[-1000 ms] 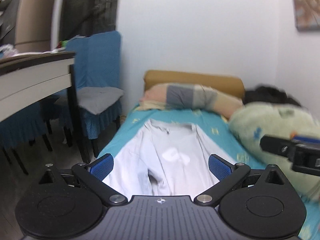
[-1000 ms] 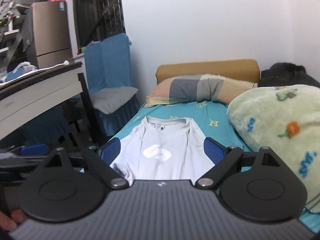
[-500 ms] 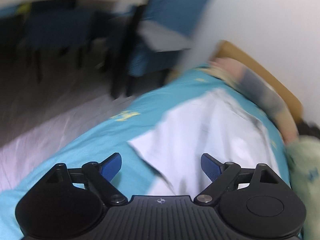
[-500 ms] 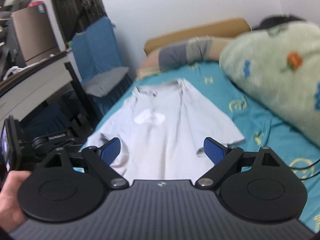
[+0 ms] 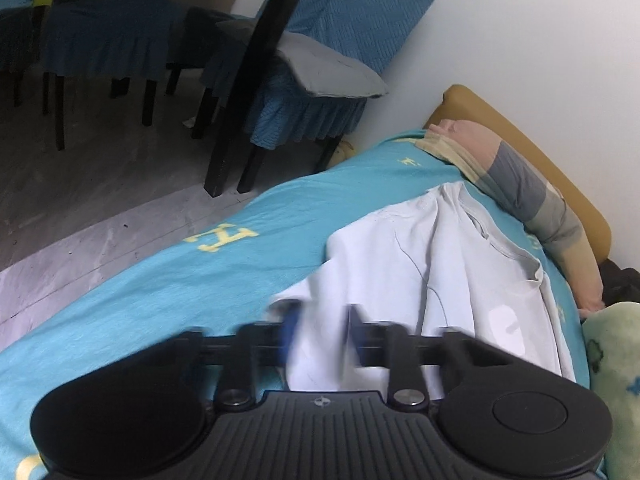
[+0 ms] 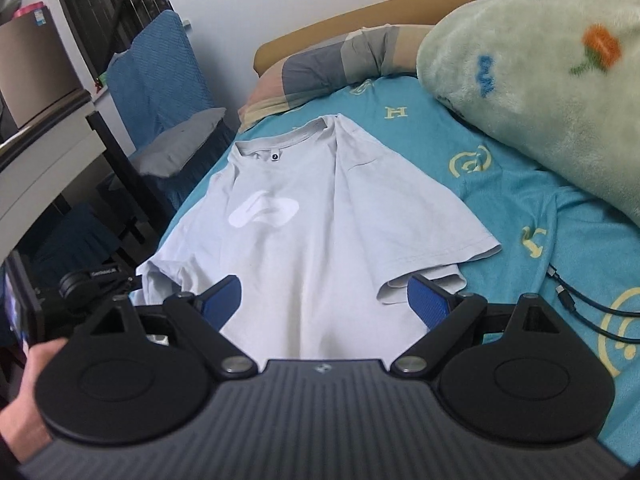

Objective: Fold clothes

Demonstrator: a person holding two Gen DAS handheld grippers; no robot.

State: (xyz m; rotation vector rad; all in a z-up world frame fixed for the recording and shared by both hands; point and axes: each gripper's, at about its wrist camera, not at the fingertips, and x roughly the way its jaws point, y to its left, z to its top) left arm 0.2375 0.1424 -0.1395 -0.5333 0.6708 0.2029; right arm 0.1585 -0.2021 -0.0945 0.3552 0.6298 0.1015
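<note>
Writing: I read a yellow "H" on the teal bedsheet [image 6: 516, 148]; the other yellow marks on it I cannot make out.
T-shirt: the pale grey t-shirt [image 6: 312, 220] lies flat on the sheet, chest print up.
Axis: its long axis runs near to far from me, collar at the far end toward the striped pillow [image 6: 340, 64], hem near my grippers.
Left gripper [image 5: 320, 336]: blurred; its 2 blue pads are close together around the shirt's left sleeve, but I cannot tell if they are clamped.
Right gripper [image 6: 324, 300]: fingers wide apart, holding nothing, low over the hem.
Edges: the shirt's left side reaches the left edge of the bed, with floor and a blue chair [image 5: 344, 40] beyond.
Room: bare sheet lies right of the right sleeve; a green plush blanket [image 6: 548, 76] and a black cable [image 6: 580, 308] sit farther right.
</note>
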